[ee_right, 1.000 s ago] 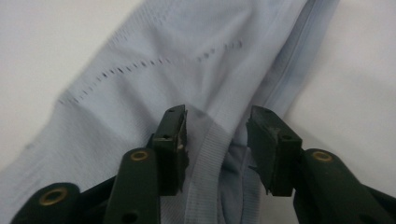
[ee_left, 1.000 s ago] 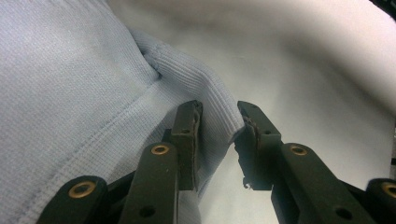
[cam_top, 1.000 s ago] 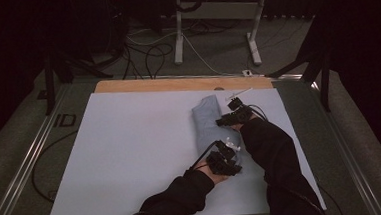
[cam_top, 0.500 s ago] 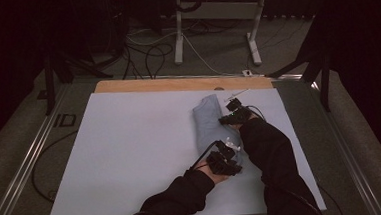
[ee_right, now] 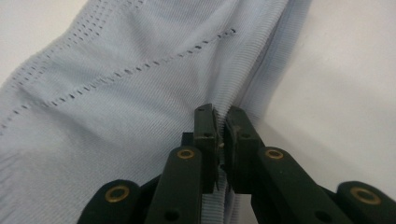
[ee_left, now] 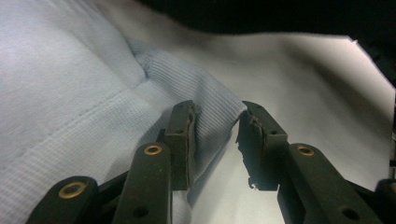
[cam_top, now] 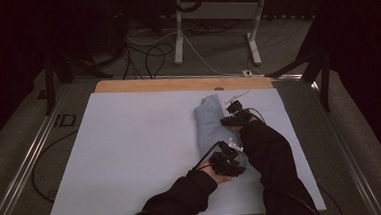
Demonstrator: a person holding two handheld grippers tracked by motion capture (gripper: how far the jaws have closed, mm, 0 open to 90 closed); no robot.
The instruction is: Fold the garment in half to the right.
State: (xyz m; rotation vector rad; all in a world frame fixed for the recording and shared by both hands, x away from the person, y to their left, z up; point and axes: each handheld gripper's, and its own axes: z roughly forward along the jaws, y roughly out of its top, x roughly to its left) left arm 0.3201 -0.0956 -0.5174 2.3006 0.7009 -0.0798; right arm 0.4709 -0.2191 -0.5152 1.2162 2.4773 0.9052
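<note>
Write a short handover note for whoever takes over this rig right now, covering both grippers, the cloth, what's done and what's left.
Right gripper: jaws have just closed and are shut on the edge of the light blue knit garment.
Left gripper: jaws have just been opening a little; the garment's ribbed corner sits between them, with a gap at one pad, so no grip.
Garment: folded into a narrow strip on the right part of the white table cover.
Done: apparently folded lengthwise.
Left: probably regrip with the left gripper, then make the next fold.
</note>
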